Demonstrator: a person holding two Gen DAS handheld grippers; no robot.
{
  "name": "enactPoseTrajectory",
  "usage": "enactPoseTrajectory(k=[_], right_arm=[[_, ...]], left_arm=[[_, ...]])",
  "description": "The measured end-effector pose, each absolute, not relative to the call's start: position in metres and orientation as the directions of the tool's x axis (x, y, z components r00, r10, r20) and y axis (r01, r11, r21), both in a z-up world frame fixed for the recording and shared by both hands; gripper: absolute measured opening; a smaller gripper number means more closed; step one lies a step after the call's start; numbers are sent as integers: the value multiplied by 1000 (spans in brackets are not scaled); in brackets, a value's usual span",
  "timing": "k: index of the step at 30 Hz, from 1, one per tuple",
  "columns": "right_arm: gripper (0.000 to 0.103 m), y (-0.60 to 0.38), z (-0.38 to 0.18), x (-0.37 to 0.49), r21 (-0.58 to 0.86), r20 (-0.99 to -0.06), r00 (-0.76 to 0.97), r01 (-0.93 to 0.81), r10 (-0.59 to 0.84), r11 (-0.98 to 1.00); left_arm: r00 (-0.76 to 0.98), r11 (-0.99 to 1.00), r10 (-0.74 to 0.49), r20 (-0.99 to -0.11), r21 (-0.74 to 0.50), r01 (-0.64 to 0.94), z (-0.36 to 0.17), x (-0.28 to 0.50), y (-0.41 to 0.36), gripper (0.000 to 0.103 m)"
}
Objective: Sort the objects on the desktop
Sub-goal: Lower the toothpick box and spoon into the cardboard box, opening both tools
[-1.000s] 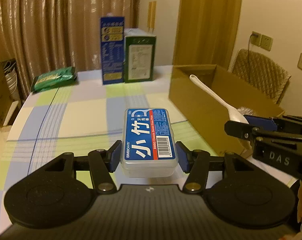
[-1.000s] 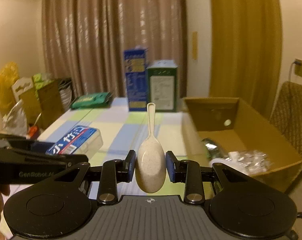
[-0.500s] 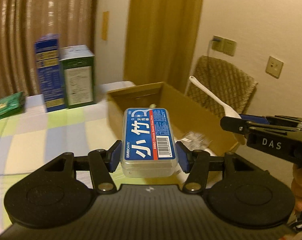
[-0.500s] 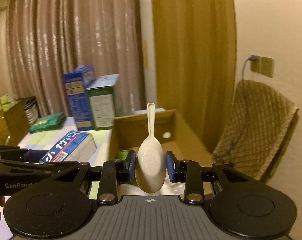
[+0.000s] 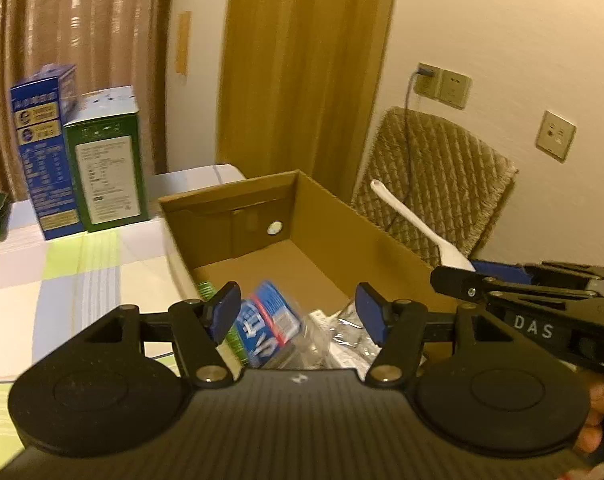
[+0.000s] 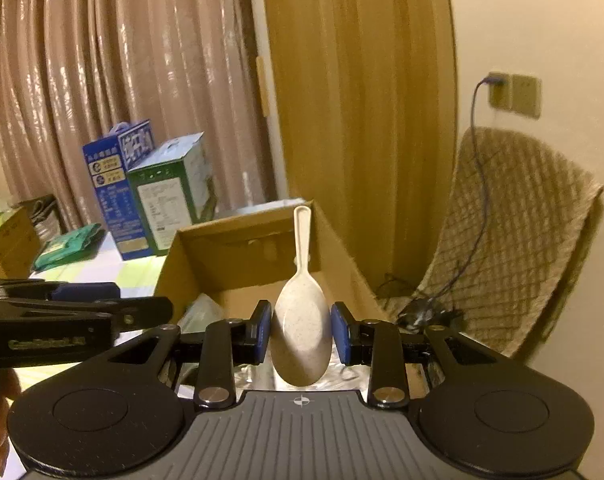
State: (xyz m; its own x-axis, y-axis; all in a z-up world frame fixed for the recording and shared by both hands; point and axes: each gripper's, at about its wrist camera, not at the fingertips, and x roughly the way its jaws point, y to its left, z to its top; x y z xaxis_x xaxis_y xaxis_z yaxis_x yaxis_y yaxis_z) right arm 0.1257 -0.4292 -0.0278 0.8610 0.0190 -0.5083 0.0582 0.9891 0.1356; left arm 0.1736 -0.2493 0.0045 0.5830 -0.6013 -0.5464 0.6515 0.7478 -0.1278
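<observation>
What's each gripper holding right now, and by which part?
Right gripper: shut on the speckled spoon, pads on the sides of its bowl, handle pointing forward. Left gripper: holds nothing; jaws opening, the floss pick case dropping into the cardboard box.

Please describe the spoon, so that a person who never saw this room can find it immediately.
Find the open cardboard box at the table's edge, near the padded chair. Just above it, the right tool grips a pale speckled spoon by its bowl, with the handle pointing away. It is the only long-handled item here; the other things in the box are packets and wrappers.
</observation>
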Motion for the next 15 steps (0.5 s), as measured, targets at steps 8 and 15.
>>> enactPoseTrajectory(k=[8, 15], right_arm=[[53, -440, -21, 142, 274, -475, 874, 31, 107, 961], [60, -451, -7, 107, 289, -465, 882, 73, 73, 955]], left_arm=[[605, 784, -572, -554, -152, 602, 1, 170, -222, 70], [626, 807, -546, -556, -147, 572, 6, 149, -207, 88]])
